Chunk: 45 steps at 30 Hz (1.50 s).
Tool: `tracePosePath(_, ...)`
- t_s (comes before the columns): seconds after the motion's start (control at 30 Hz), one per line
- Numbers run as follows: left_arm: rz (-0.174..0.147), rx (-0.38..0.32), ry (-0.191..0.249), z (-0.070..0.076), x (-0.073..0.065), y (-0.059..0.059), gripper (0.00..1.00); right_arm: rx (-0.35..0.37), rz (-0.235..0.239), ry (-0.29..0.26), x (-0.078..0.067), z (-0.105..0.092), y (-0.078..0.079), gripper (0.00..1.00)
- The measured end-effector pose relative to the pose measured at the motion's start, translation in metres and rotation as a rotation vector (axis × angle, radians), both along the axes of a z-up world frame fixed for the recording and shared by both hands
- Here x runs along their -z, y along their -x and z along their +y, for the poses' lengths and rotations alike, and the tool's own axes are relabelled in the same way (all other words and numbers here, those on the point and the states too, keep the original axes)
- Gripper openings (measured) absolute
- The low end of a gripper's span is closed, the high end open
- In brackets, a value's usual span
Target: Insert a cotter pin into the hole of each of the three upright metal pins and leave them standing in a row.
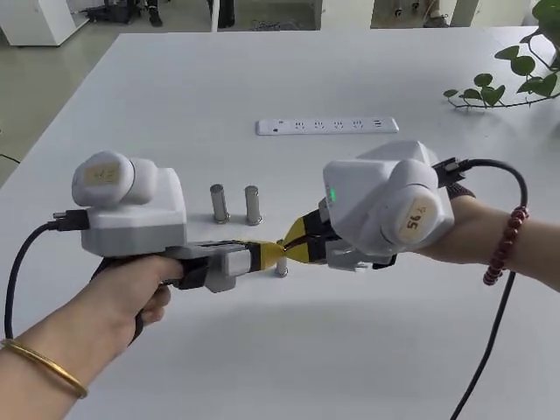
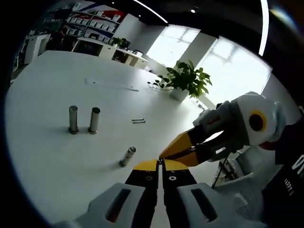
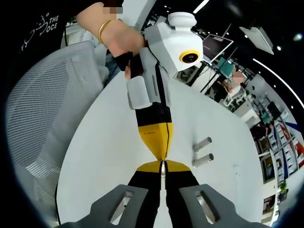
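The yellow-tipped left gripper (image 2: 160,164) and right gripper (image 3: 163,165) meet tip to tip, jaws closed; whether they nip anything is unclear. The left gripper view adds a slanting grey metal pin (image 2: 128,156) at 4 o'clock of two upright steel pins (image 2: 73,118). The head view shows a sticker (image 1: 416,216) reading "56".

- My left gripper (image 1: 269,253) points rightward and lies roughly level in my left hand (image 1: 131,293). Its yellow-tipped jaws are pressed together.
- My right gripper (image 1: 293,243) comes in from the opposite side, gripped by my right hand (image 1: 459,229). Its jaws are likewise closed.
- The two sets of tips meet nose to nose. I cannot tell whether they actually touch.
- In the head view, my left forearm enters from the lower left and my right forearm from the right edge.
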State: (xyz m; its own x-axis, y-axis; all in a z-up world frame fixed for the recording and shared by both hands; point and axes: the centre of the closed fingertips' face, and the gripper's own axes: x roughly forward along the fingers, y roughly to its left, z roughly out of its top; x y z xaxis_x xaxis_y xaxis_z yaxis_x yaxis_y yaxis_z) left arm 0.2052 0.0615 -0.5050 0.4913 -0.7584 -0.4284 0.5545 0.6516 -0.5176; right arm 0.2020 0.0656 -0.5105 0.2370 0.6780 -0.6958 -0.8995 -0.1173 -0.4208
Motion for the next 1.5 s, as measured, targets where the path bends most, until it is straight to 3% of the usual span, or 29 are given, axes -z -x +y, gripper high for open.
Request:
tracePosePath(0.03,-0.025,0.008,-0.014,0.000,0.000,-0.001,0.00,0.004,0.000,-0.004,0.000,0.000,0.000,0.00)
tracePosePath(0.13,-0.055,0.021,-0.036,0.000,-0.002,0.000,0.00,0.013,0.008,-0.015,0.000,0.001,0.000,0.00)
tracePosePath(0.3,-0.068,0.034,-0.046,0.001,-0.002,0.000,0.00,0.036,0.034,-0.041,0.000,0.002,0.000,0.00)
tracePosePath(0.37,-0.081,0.040,-0.063,0.003,-0.001,-0.001,0.00,0.061,0.066,-0.052,0.001,0.000,-0.001,0.00)
tracePosePath(0.4,-0.083,0.039,-0.067,0.005,-0.001,-0.001,0.00,0.079,0.104,-0.061,0.003,-0.002,0.000,0.02)
tracePosePath(0.47,-0.088,0.041,-0.069,0.007,-0.002,-0.001,0.00,0.105,0.137,-0.086,0.003,-0.004,-0.001,0.03)
tracePosePath(0.53,-0.108,0.052,-0.083,0.009,-0.002,-0.001,0.00,0.140,0.214,-0.112,0.005,-0.007,0.001,0.04)
tracePosePath(0.63,-0.154,0.096,-0.109,0.010,-0.002,0.004,0.00,0.207,0.332,-0.171,0.004,-0.011,0.001,0.06)
tracePosePath(0.7,-0.192,0.134,-0.123,0.009,-0.003,0.007,0.00,0.226,0.363,-0.193,0.003,-0.012,0.001,0.08)
tracePosePath(0.8,-0.231,0.184,-0.155,0.008,-0.001,0.013,0.00,0.247,0.448,-0.228,0.002,-0.014,0.006,0.09)
tracePosePath(0.97,-0.250,0.230,-0.153,0.004,0.001,0.019,0.00,0.235,0.572,-0.247,0.004,-0.018,0.018,0.10)
tracePosePath(1.13,-0.272,0.297,-0.135,-0.002,-0.002,0.028,0.00,0.192,0.659,-0.233,0.008,-0.022,0.035,0.10)
tracePosePath(1.37,-0.288,0.398,-0.101,-0.010,-0.005,0.046,0.00,0.151,0.737,-0.234,0.007,-0.023,0.051,0.10)
tracePosePath(1.5,-0.290,0.420,-0.074,-0.013,-0.008,0.051,0.00,0.124,0.762,-0.240,0.003,-0.022,0.058,0.09)
